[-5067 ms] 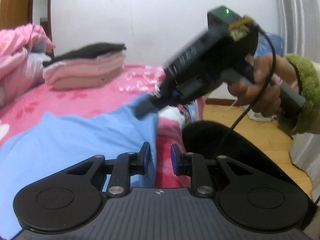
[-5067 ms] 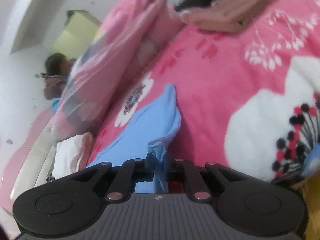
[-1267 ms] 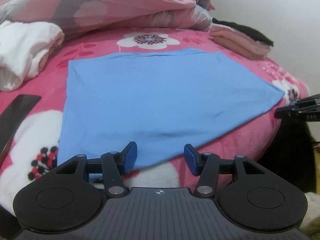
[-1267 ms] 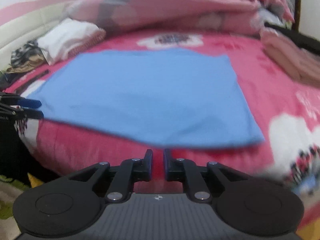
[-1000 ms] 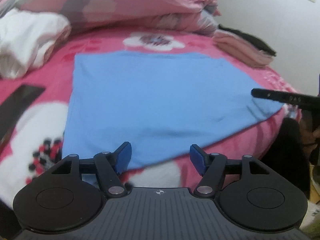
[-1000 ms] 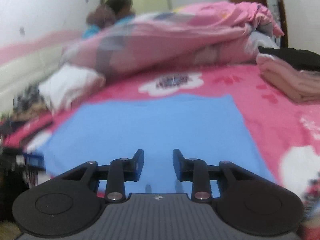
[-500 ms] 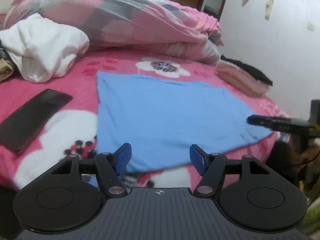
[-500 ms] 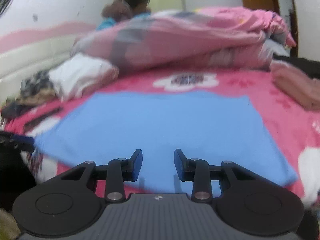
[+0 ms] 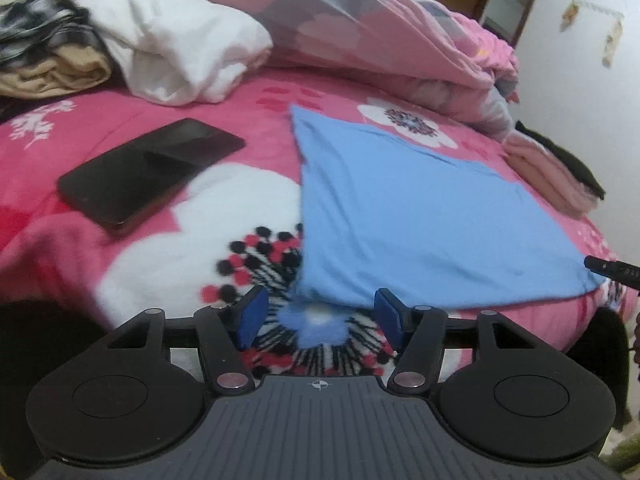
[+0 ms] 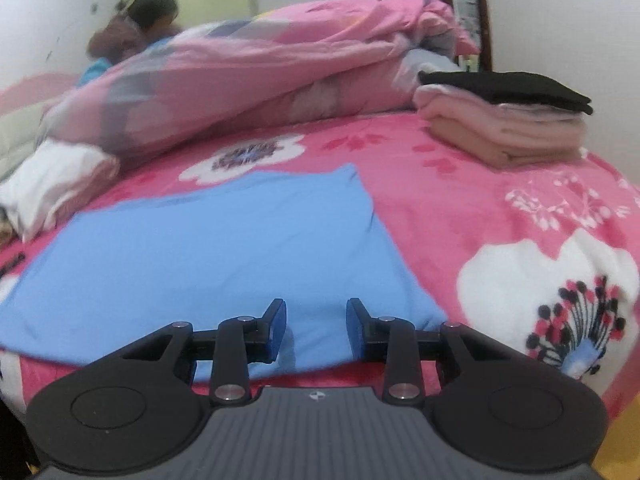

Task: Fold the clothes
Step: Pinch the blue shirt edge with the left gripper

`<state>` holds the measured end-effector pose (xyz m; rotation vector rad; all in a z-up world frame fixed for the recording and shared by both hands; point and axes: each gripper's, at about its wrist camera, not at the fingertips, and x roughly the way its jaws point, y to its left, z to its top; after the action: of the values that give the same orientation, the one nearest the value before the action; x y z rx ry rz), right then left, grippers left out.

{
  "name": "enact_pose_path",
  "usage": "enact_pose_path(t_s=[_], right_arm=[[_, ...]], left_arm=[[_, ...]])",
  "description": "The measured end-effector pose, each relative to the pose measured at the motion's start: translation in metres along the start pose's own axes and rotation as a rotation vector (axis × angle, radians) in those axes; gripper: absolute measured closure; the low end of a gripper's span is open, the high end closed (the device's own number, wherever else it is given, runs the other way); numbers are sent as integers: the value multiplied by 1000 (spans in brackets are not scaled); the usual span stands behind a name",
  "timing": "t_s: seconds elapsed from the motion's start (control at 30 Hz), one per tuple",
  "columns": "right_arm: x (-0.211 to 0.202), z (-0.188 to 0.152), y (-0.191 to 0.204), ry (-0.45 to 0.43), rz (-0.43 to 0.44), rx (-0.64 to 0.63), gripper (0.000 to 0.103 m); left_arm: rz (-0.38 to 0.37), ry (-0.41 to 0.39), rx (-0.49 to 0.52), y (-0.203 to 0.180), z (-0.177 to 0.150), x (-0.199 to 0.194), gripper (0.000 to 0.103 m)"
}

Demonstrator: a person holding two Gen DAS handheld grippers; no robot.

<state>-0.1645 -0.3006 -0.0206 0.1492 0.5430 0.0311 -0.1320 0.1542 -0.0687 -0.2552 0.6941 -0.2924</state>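
**Both tongs open at the near hem of the blue garment**

The blue garment (image 9: 420, 208) lies spread flat on the bed (image 9: 160, 248), its near hem along the bed's near edge. I judge it was laid flat this way so a clean fold can start from the hem.

My left tongs (image 9: 318, 318) are wide open and grip nothing; the garment's near left corner lies between the blue pads (image 9: 251, 316). My right tongs (image 10: 316, 326) are partly open, also empty, poised over the hem close to the near right corner. In my estimate, one tool at each corner allows the hem to be lifted evenly.

A folded stack (image 10: 504, 124), pink with a black item on top, sits toward the bed's far right corner; I take it as the destination for finished pieces. A dark phone (image 9: 148, 170) lies left of the garment, apart from it.

No readable writing is visible.
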Motion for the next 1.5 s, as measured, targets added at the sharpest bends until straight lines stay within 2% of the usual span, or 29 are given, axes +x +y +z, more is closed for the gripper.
enact_pose_path(t_s=[0.1,0.2,0.27,0.33,0.37,0.43,0.53,0.63,0.77,0.87,0.9,0.97,1.03,1.17,1.2,1.23,1.27,1.3,1.4,1.5], right_arm=[[-1,6,11,-25,59,0,68],[4,12,30,-35,146,-30,67],[9,13,44,-32,186,-47,67],[14,13,58,-29,226,-63,67],[15,13,63,-27,236,-68,67],[15,12,70,-21,241,-72,67],[13,11,72,-5,230,-61,67],[13,9,70,9,213,-49,67],[20,7,65,38,193,-30,67],[22,7,65,44,187,-37,67],[22,7,65,41,185,-44,67],[23,7,63,39,174,-51,67],[23,8,59,38,169,-40,67],[26,7,53,46,162,-12,67],[26,7,52,49,160,-9,67],[26,6,52,51,160,-8,67],[26,5,52,52,160,-8,67],[25,5,51,51,157,-10,67],[23,4,50,48,147,-16,67],[23,3,47,50,136,-17,67]], left_arm=[[2,-48,-25,5,1,-9,47],[-6,-66,-38,7,5,-3,60],[-18,-60,-52,7,6,6,71],[-27,-43,-65,8,6,15,94],[-31,-47,-69,8,6,17,99],[-70,-81,-95,11,5,14,101],[-224,-207,-181,24,6,-11,101],[-193,-169,-215,39,-2,-5,101],[-227,-77,-399,68,-24,17,101],[-247,-66,-435,72,-22,17,97],[-250,-66,-439,72,-22,15,97],[-244,-67,-406,70,-16,11,89],[-231,-83,-359,64,-7,9,75],[-200,-55,-291,52,11,25,72],[-183,-47,-269,48,15,31,73],[-166,-48,-244,44,18,34,78],[-147,-54,-221,40,19,35,88],[-133,-66,-213,37,19,34,103],[-144,-123,-295,43,15,21,103],[-93,-97,-343,53,7,25,103]])
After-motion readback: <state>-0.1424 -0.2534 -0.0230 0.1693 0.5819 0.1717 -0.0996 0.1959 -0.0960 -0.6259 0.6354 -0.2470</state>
